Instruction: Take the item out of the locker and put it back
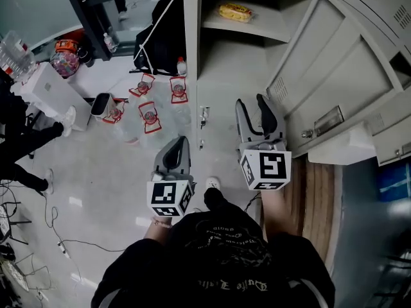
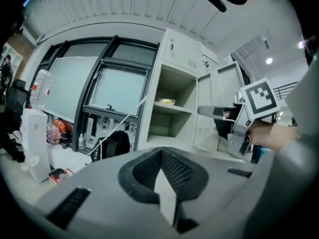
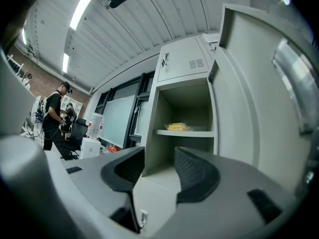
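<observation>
The right gripper [image 1: 252, 104] is hanging nearest the lens, its jaws standing apart with nothing between them. The left gripper [image 1: 178, 147] is waiting lower, jaws pressed together on nothing. The yellow packet [image 1: 235, 11] is lying on the locker's upper shelf [image 1: 270, 29], well apart from both. The reach seems not yet begun. The right gripper should be going in level past the open door [image 1: 334, 76], straddling the packet's middle and pinching lightly, since it looks soft. Beyond, a pale glossy floor [image 1: 109, 172] is carrying a black bag [image 1: 160, 37] and red-framed jars [image 1: 149, 116].
</observation>
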Demonstrator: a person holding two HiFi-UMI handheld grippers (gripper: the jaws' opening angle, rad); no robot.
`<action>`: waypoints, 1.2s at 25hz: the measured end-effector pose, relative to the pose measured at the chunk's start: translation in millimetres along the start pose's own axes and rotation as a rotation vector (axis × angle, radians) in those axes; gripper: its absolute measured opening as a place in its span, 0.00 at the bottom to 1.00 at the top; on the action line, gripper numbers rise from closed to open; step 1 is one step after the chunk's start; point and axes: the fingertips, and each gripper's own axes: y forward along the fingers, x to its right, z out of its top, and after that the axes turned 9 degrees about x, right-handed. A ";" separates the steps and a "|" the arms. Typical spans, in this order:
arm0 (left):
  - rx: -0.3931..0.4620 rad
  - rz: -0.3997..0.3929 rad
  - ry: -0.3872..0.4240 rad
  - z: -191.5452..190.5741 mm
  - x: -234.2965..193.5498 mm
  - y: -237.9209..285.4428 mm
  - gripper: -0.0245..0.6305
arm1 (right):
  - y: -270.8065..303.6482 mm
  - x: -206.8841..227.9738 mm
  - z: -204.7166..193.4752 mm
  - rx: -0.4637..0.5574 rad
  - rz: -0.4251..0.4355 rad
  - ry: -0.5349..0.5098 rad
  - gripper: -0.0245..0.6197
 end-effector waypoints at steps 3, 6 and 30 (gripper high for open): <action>0.005 -0.019 -0.003 -1.7 8.1 -6.2 0.05 | -18.6 -5.2 -9.3 -0.014 -0.007 0.013 0.34; 0.001 -0.039 0.003 -6.3 16.3 -12.4 0.05 | -36.0 -11.5 -20.7 -0.039 -0.014 0.020 0.34; -0.009 -0.019 0.011 -23.1 31.7 -43.7 0.05 | -119.1 -29.2 -64.3 -0.138 -0.047 0.045 0.29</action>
